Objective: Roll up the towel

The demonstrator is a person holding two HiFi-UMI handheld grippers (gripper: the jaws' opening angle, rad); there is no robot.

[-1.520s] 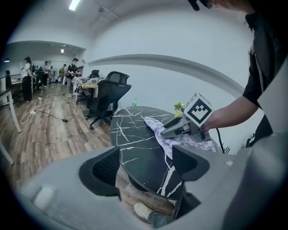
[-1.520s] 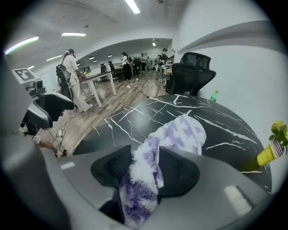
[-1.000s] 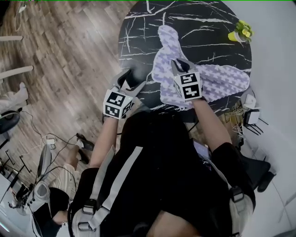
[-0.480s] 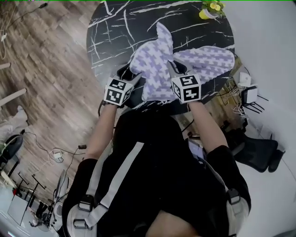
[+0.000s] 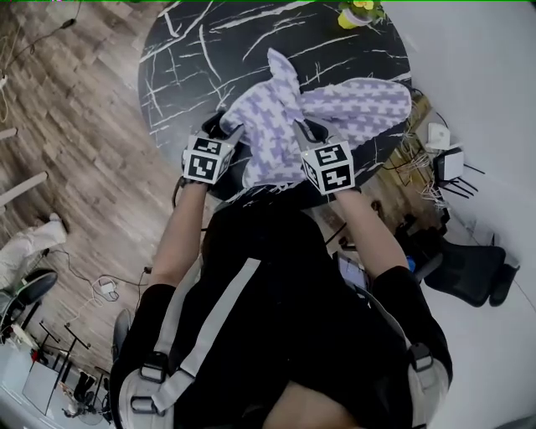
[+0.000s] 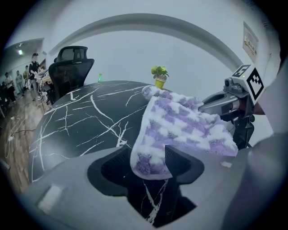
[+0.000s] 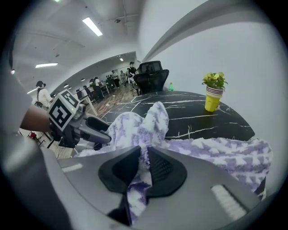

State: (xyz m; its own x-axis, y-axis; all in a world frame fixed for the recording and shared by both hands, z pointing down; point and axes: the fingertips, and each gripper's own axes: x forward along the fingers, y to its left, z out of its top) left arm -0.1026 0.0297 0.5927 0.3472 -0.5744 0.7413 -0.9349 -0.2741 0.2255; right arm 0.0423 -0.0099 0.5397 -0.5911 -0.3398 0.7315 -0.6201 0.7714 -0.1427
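Note:
A purple-and-white patterned towel (image 5: 276,117) lies bunched on the round black marble table (image 5: 184,59), with one part spread to the right. My left gripper (image 5: 226,134) is at the towel's near left corner. In the left gripper view that corner (image 6: 150,164) hangs between the jaws of the left gripper (image 6: 146,157), resting against the right pad. The left pad stands apart from it, and these jaws have just been closing. My right gripper (image 7: 144,155) is shut on a fold of the towel (image 7: 216,152) at its near edge, also in the head view (image 5: 306,134).
A yellow pot with a small plant (image 5: 358,12) stands at the table's far edge. A black office chair (image 6: 72,72) is behind the table. Cables and a white box (image 5: 444,159) lie on the floor at the right. The near table edge is just below both grippers.
The left gripper moved from the bare table edge rightward onto the towel's corner. The right gripper kept its hold, and the towel bunched up into a ridge between the two grippers.

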